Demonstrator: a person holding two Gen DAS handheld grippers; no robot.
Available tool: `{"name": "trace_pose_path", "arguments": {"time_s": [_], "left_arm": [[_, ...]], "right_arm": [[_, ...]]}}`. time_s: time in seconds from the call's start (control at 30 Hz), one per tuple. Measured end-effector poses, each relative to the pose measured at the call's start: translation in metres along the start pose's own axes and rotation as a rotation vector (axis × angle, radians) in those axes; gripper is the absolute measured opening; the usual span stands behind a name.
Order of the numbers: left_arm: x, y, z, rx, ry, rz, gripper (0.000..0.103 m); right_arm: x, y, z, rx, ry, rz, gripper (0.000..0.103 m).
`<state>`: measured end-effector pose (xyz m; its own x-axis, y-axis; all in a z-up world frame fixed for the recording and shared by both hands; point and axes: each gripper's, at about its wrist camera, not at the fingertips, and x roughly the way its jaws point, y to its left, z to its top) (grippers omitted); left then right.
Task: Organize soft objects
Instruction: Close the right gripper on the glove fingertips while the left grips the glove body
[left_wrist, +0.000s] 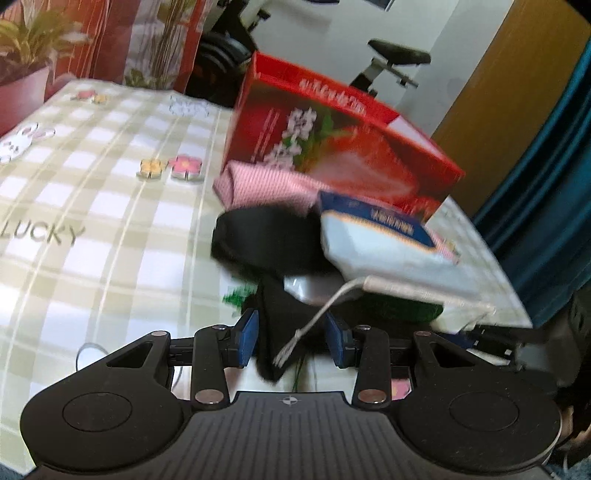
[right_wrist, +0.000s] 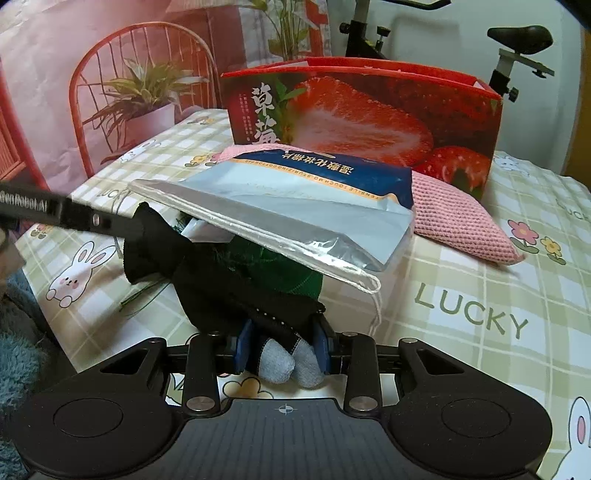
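A pair of black socks (right_wrist: 221, 288) with grey toes (right_wrist: 291, 358) stretches across the checked tablecloth (right_wrist: 480, 314). My right gripper (right_wrist: 282, 350) is shut on the toe end, its blue pads pressing both sides. My left gripper (left_wrist: 291, 338) is shut on the black cuff end (left_wrist: 277, 332); its fingers (right_wrist: 85, 219) show at the left in the right wrist view. A silver and blue pouch (right_wrist: 295, 206) (left_wrist: 376, 251) rests tilted over the socks and a dark green item (right_wrist: 280, 269). Its white drawstring (left_wrist: 314, 321) hangs across my left jaws.
A pink knitted cloth (right_wrist: 461, 221) (left_wrist: 266, 184) lies behind the pouch, against a red strawberry box (right_wrist: 369, 118) (left_wrist: 332, 140) with an open top. Teal fluffy fabric (right_wrist: 18, 350) sits at the table's near left edge. An exercise bike (right_wrist: 517, 40) stands behind the table.
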<state>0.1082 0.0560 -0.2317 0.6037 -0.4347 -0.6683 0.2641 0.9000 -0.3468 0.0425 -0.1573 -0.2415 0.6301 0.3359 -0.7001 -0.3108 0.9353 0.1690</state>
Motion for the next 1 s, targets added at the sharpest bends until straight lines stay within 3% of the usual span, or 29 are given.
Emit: {"name": "trace_pose_path", "arguments": {"time_s": [0.13, 0.3, 0.4, 0.57, 0.9, 1.0], "left_arm": [[0.007, 0.004, 0.007, -0.01, 0.003, 0.037, 0.042], [0.004, 0.035, 0.013, -0.203, -0.038, 0.014, 0.041], [0.001, 0.041, 0.01, -0.235, -0.06, 0.038, 0.041], [0.004, 0.033, 0.006, -0.209, -0.055, 0.062, 0.04], [-0.005, 0.026, -0.001, -0.131, -0.035, -0.03, 0.04], [0.001, 0.018, -0.004, -0.082, -0.015, -0.027, 0.04]], "right_arm": [[0.0, 0.0, -0.001, -0.001, -0.006, 0.0, 0.032], [-0.001, 0.0, -0.003, -0.001, -0.013, 0.004, 0.032], [-0.001, 0.0, -0.003, 0.001, -0.016, 0.005, 0.032], [-0.001, 0.001, -0.004, 0.002, -0.016, 0.005, 0.032], [-0.001, 0.0, -0.004, 0.002, -0.018, 0.005, 0.032], [-0.001, 0.0, -0.004, 0.002, -0.018, 0.006, 0.032]]}}
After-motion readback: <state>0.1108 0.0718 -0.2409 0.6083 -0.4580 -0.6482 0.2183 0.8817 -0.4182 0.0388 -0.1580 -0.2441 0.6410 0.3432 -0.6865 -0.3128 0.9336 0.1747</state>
